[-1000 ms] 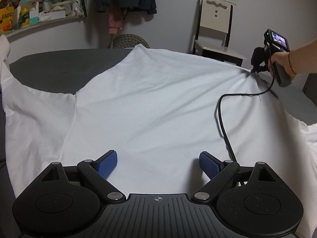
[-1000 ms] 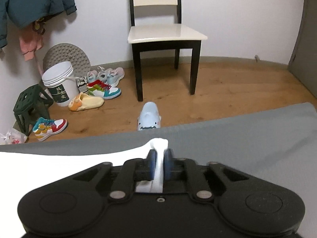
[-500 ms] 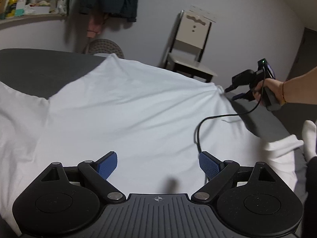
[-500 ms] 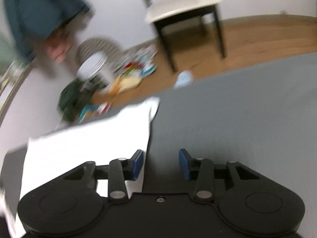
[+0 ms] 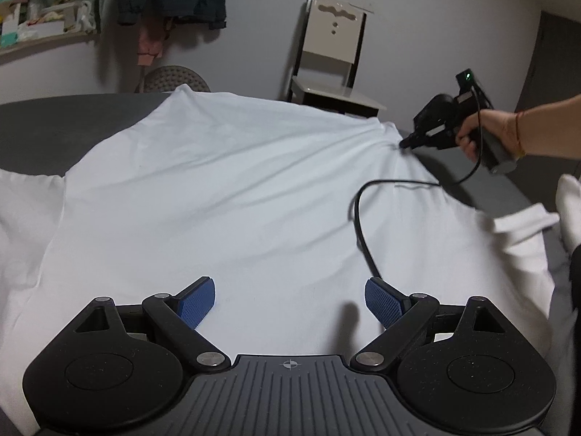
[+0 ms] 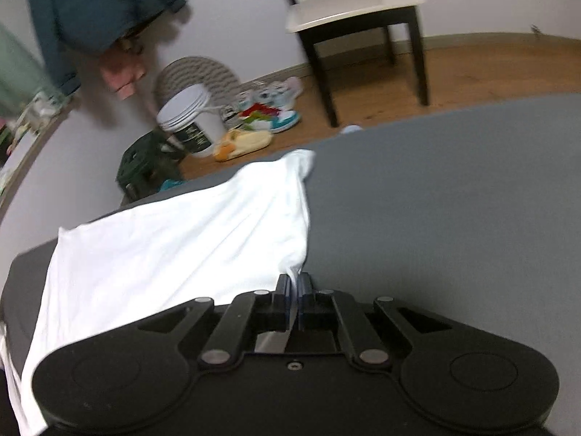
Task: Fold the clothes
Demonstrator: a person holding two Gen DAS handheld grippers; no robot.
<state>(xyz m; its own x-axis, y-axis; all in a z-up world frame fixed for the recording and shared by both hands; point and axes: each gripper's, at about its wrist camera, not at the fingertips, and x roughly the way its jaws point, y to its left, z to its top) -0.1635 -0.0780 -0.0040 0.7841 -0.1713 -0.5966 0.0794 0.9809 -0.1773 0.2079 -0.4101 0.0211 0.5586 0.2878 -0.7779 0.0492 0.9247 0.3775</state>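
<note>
A white T-shirt (image 5: pixel 236 181) lies spread flat on a dark grey surface (image 5: pixel 54 127). My left gripper (image 5: pixel 287 301) hovers low over the shirt's near part, open, with nothing between its blue pads. At the shirt's far right side edge, a hand holds my right gripper (image 5: pixel 405 143). In the right wrist view the right gripper (image 6: pixel 294 287) is shut on the shirt's (image 6: pixel 181 236) edge, with a thin fold of cloth between its pads. The shirt's far corner (image 6: pixel 301 158) lies loose on the grey surface (image 6: pixel 435 200).
A black cable (image 5: pixel 357 218) trails over the shirt from the right gripper. A chair (image 5: pixel 334 69) stands beyond the far edge; shoes (image 6: pixel 268 112), a white bucket (image 6: pixel 192 120) and a green stool (image 6: pixel 149 167) sit on the floor. A socked foot (image 5: pixel 570 207) is at right.
The right gripper let go of the shirt's far corner, opened, drew back along the edge, and is now shut on the edge nearer in. The left gripper swung right and stayed open.
</note>
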